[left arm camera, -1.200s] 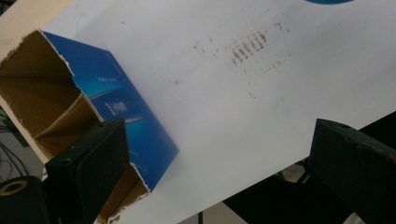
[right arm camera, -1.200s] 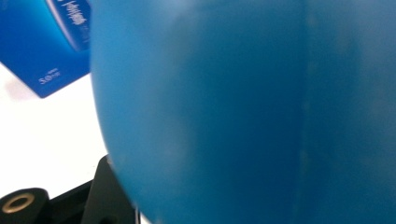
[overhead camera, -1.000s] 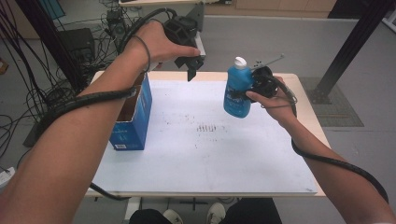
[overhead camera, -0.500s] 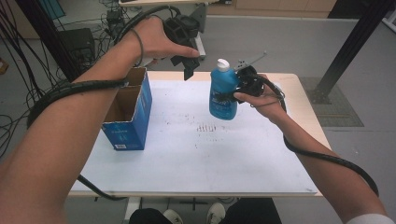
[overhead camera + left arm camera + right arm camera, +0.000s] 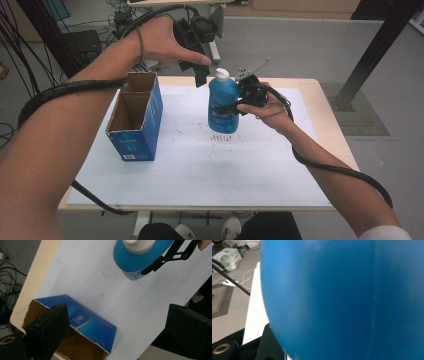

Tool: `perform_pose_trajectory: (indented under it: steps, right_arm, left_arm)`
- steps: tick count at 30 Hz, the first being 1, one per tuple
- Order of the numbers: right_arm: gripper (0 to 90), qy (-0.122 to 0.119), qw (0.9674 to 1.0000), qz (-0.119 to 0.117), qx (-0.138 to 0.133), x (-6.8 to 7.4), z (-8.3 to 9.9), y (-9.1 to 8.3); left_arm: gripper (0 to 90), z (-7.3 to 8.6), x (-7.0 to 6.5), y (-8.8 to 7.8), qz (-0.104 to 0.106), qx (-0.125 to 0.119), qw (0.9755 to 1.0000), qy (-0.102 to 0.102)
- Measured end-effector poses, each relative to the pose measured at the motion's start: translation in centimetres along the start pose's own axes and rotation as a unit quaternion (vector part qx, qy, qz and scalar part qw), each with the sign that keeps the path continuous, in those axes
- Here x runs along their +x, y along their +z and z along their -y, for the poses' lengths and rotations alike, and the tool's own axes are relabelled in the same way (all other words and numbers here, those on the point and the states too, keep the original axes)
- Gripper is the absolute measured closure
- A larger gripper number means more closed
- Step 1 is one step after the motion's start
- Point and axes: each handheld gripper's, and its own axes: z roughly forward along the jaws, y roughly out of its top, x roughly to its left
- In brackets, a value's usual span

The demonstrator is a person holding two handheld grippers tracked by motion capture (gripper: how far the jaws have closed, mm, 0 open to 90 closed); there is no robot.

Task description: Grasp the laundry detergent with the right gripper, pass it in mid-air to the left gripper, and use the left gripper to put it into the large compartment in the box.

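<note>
- Here, the right gripper (image 5: pixel 239 102) pinches a blue bottle (image 5: pixel 223 106) with a white cap, holding it upright above the desk (image 5: pixel 330 131) near the far edge's middle.
- The left gripper (image 5: pixel 200 70) (jaws spread, nothing between them) hovers over the far edge.
- An open blue cardboard box (image 5: pixel 135 120) stands toward the left edge.

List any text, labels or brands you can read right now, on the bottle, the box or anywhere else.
Blue bottle in the right gripper: white label print, too blurred to read.
Blue cardboard box: small white print low on its front, too small to read.
Same box's side, left gripper view: pale lettering, blurred, unreadable.
Nothing legible elsewhere.
</note>
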Motion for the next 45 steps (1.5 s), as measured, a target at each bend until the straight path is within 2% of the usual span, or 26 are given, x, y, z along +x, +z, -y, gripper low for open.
perform_pose_trajectory:
  steps: [4,9,14,21,25,31,35,45]
  right_arm:
    - [44.3,-0.019,0.9998,-0.007,0.003,0.6,-0.5,0.9]
    - [44.3,-0.023,0.9995,-0.023,0.003,0.9,-0.8,1.8]
    - [44.3,-0.031,0.9990,-0.031,0.005,1.3,-0.8,2.8]
    - [44.3,-0.042,0.9977,-0.053,0.005,2.0,-1.0,3.6]
    - [44.2,-0.040,0.9970,-0.067,0.000,2.4,-1.1,3.8]
    - [44.2,-0.050,0.9954,-0.082,-0.001,3.2,-1.4,4.3]
    - [44.2,-0.056,0.9948,-0.085,-0.004,3.6,-1.6,4.3]
    - [44.2,-0.066,0.9934,-0.093,-0.017,4.2,-2.3,3.7]
  left_arm:
    - [5.6,0.4,0.1,0.6,-0.001,0.012,0.9999,0.010]
    - [5.6,0.8,0.0,0.9,0.008,0.014,0.9996,0.022]
    - [5.6,0.9,0.0,1.1,0.006,0.017,0.9995,0.025]
    - [5.5,0.7,-0.4,1.3,0.015,0.020,0.9990,0.037]
    - [5.3,0.6,-0.6,1.5,0.018,0.024,0.9987,0.042]
    - [5.4,0.5,-1.1,1.7,0.028,0.029,0.9978,0.053]
    - [5.4,0.4,-1.4,1.8,0.022,0.031,0.9976,0.057]
    - [5.4,0.3,-1.9,1.7,0.027,0.033,0.9968,0.067]
